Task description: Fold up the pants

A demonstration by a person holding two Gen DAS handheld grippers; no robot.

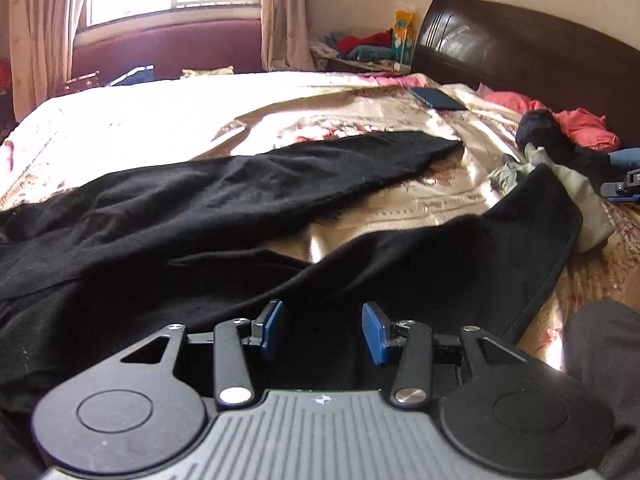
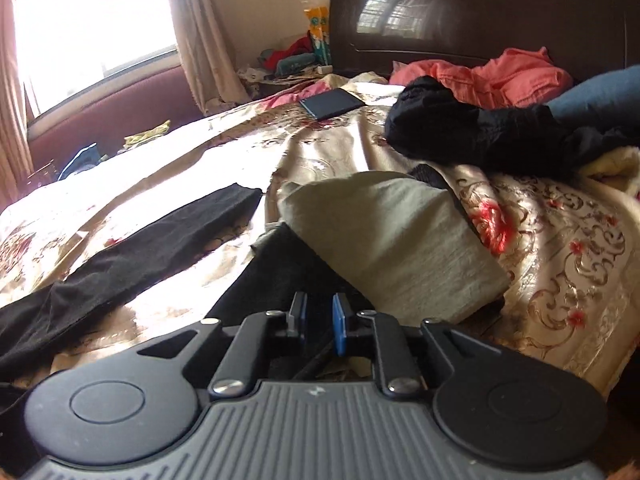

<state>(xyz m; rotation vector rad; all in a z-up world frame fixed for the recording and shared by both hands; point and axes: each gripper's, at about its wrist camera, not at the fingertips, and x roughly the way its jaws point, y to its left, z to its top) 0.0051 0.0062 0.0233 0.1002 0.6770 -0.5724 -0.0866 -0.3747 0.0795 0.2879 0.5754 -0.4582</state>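
Observation:
Black pants [image 1: 224,200] lie spread on the bed, their two legs splaying apart toward the headboard. My left gripper [image 1: 324,330] hovers low over the near leg [image 1: 420,264], jaws open, blue pads bare, only black cloth below. In the right wrist view the far leg [image 2: 160,248] runs off to the left, and the near leg's end [image 2: 280,276] passes under my right gripper [image 2: 320,320]. Its jaws stand a narrow gap apart and the right pad's blue face shows bare. The right gripper's body [image 1: 624,188] shows at the left view's right edge.
A pale green cloth [image 2: 392,248] lies over the near leg's end. Behind it are a black garment [image 2: 460,136], a coral garment [image 2: 504,72] and a blue one [image 2: 600,96] by the dark headboard [image 2: 480,12]. A dark phone [image 2: 332,104] lies on the floral bedspread [image 2: 560,264].

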